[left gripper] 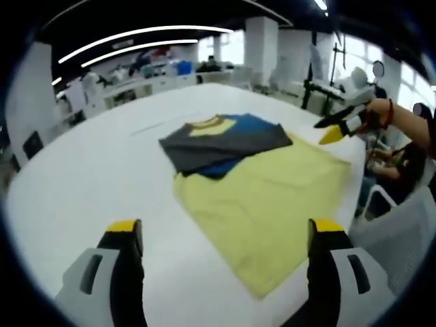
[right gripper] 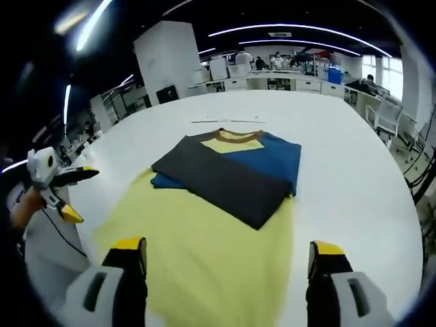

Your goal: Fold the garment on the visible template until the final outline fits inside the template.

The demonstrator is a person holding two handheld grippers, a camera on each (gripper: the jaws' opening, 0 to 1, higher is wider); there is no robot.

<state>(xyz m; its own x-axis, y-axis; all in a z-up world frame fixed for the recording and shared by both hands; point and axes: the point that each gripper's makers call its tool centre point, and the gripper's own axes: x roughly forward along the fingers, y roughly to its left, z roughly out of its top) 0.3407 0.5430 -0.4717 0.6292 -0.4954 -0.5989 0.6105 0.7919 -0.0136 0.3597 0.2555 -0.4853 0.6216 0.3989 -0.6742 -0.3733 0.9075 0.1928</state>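
A blue T-shirt (left gripper: 253,125) (right gripper: 279,155) with a yellow neck panel lies partly folded, a dark grey flap across its middle. It rests on the far end of a pale yellow template sheet (left gripper: 272,204) (right gripper: 197,252) spread on the white table. My left gripper (left gripper: 225,228) hovers open at the sheet's near corner, holding nothing. My right gripper (right gripper: 228,248) hangs open over the sheet's near part, short of the shirt. Each gripper also appears in the other's view, off the sheet's edge and open: the right gripper (left gripper: 324,132) in a person's hand, the left gripper (right gripper: 87,196) at the far left.
The big white table (left gripper: 95,170) (right gripper: 354,184) stretches around the sheet. White chairs (left gripper: 402,225) stand at its edge beside the person. Desks, a pillar (right gripper: 167,58) and shelves fill the room behind.
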